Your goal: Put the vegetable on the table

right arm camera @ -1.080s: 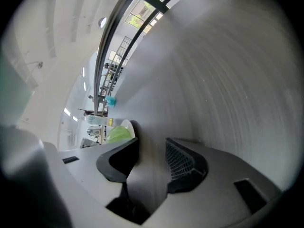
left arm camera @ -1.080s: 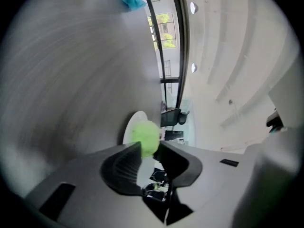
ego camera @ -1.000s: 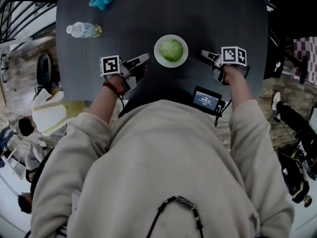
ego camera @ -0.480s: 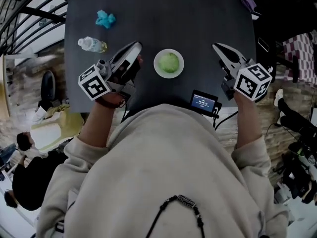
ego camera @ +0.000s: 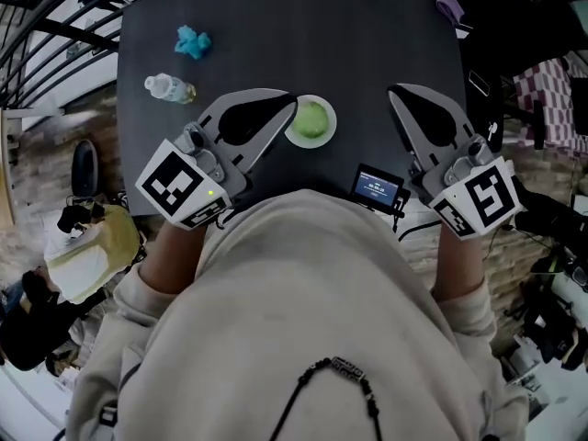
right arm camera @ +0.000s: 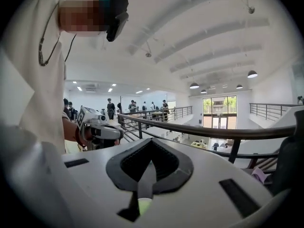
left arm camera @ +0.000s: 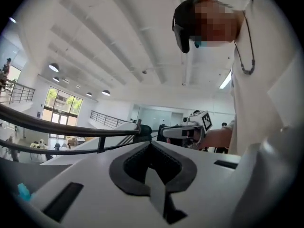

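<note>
My left gripper [ego camera: 290,100]: jaws closed, empty, left of centre. My right gripper [ego camera: 394,91]: jaws closed, empty, right of centre. Green vegetable [ego camera: 311,118] in white bowl [ego camera: 297,137], centre, on dark table [ego camera: 322,35].

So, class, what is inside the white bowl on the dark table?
A round green vegetable sits in the white bowl. In the head view the left gripper, fingers closed, covers the bowl's left rim, and whatever lies under the vegetable cannot be seen.
</note>
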Available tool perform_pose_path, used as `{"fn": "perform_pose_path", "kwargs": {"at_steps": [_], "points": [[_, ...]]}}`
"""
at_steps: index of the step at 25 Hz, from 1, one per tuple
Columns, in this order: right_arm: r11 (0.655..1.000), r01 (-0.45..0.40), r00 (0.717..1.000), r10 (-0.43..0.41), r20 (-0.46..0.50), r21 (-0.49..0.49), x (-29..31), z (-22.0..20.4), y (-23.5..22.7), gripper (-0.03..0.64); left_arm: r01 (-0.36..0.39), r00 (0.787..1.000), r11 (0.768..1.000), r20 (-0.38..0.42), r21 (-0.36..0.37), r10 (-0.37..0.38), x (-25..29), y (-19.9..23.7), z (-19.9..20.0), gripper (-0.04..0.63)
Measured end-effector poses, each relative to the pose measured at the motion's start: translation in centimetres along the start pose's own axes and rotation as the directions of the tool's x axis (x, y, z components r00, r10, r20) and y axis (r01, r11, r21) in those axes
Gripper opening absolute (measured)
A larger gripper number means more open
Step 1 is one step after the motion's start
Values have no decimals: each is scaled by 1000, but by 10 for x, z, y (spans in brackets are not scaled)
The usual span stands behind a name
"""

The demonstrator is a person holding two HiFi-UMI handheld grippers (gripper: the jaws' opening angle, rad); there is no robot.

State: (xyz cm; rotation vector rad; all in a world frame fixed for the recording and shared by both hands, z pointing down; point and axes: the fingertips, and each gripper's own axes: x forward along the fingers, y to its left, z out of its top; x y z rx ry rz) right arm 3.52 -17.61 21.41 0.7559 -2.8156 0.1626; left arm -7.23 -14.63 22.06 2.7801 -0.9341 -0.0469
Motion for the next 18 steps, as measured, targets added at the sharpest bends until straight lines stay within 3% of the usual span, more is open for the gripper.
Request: {"fn": "perform_pose_path", "kwargs": {"at_steps": [5, 8, 10, 12, 18], "points": [[1000, 7, 1000, -7, 16, 0, -4, 6, -6, 15, -1, 1000, 1000, 9, -19, 1, 3, 0, 2, 6], [1000, 26, 999, -25, 32, -11, -4, 8, -21, 15, -2, 1000, 998, 22, 70, 1, 15, 1, 11, 6], [1000, 30, 999, -30, 12, 3, -8, -9, -18, 15, 16, 999, 995, -31, 100, -13, 18, -11, 0, 6], [999, 29, 1000, -29, 6, 15, -7, -16, -20, 15, 27, 998, 996, -66, 80, -22, 20, -10, -7, 6], [1000, 1, 1000, -1, 13, 11, 1, -10, -11, 15, 16, 1000, 1000, 0, -27, -16, 19, -9, 3, 6]]}}
